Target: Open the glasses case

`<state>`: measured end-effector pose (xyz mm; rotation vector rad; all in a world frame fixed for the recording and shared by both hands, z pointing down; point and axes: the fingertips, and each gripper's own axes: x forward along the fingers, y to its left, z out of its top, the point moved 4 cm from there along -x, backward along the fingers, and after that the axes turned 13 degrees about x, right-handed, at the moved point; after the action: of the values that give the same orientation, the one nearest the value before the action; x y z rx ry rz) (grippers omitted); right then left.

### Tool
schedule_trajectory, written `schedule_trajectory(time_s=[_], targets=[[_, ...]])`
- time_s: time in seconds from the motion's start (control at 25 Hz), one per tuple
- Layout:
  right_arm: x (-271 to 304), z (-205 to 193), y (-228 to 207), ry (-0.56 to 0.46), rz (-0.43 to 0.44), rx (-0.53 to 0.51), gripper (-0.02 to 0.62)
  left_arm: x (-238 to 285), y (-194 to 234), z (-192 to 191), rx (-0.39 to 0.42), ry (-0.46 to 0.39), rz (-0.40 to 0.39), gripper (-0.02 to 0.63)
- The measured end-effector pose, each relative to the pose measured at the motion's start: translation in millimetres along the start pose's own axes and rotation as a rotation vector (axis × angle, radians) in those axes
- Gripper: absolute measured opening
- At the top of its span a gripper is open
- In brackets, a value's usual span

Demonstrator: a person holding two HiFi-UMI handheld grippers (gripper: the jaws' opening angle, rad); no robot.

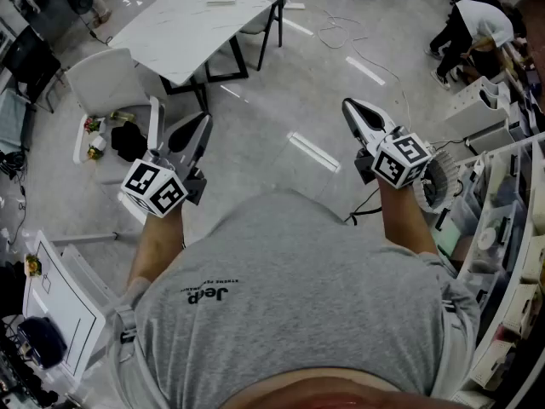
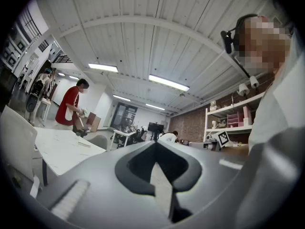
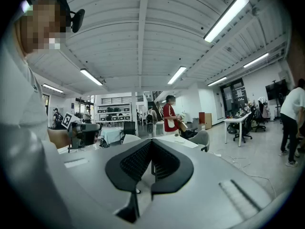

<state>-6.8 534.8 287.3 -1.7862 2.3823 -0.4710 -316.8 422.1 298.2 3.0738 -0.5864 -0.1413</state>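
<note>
Grey left gripper [image 1: 203,122] closed and empty, right gripper [image 1: 350,106] closed and empty, both level above floor [image 1: 281,83]

Open floor in front, things at both sides.
The floor [image 1: 281,100] ahead of the left gripper [image 1: 203,120] and right gripper [image 1: 350,106] is free. A white table [image 1: 192,24] and white chair [image 1: 106,79] stand at the left; shelves [image 1: 509,228] crowd the right.

A grey, dark-lettered T-shirt [image 1: 289,313] is being worn; black-and-white marker cubes [image 1: 155,187] are being carried by the grey left gripper [image 1: 202,123] and right gripper [image 1: 352,109].
</note>
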Motion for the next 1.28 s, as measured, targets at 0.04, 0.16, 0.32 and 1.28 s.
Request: schedule_trajectory(time_s=[0.04, 0.16, 0.32, 1.28], targets=[[0, 0, -1, -0.001, -0.001, -0.001, 0.003, 0, 1, -1, 0.0, 0.001, 0.0, 0.049], [-1, 0, -2, -0.002, -0.002, -0.003, 0.003, 1, 0, -2, -0.001, 0.01, 0.003, 0.049], [0, 0, -3, -0.001, 0.002, -0.004, 0.003, 2, -2, -1, -0.005, 0.018, 0.009, 0.049], [-11, 20, -27, -0.056, 0.087, 0.013, 0.202, 41, -17, -1, 0.009, 0.0, -0.006, 0.049]])
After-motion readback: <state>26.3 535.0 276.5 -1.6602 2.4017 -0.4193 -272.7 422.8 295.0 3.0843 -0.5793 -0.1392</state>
